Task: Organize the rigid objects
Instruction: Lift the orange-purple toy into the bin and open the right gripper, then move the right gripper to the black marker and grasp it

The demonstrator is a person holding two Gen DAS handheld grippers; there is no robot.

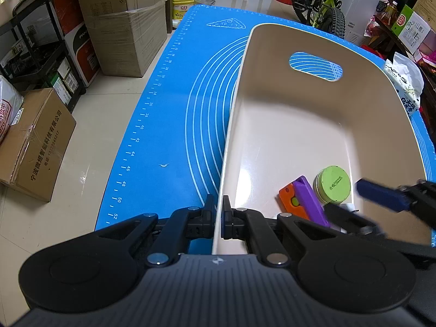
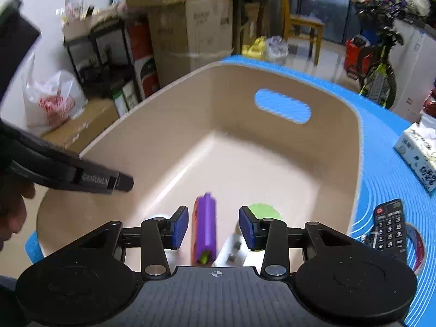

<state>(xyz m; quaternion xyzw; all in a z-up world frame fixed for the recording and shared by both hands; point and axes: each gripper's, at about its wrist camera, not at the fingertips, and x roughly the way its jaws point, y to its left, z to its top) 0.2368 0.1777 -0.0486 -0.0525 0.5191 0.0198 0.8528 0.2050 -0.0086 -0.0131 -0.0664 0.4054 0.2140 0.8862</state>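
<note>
A beige plastic bin with a handle slot stands on a blue mat. My left gripper is shut on the bin's near left wall, one finger on each side. In the bin's near corner lie a purple and orange toy and a round tin with a green lid. My right gripper hangs open inside the bin, just over the purple toy. The toy lies below the gap with neither pad touching it. A white block and the green tin lie beside it.
A black remote on a roll of tape lies on the mat right of the bin. A tissue pack sits farther right. Cardboard boxes, a shelf and a bicycle stand on the floor beyond.
</note>
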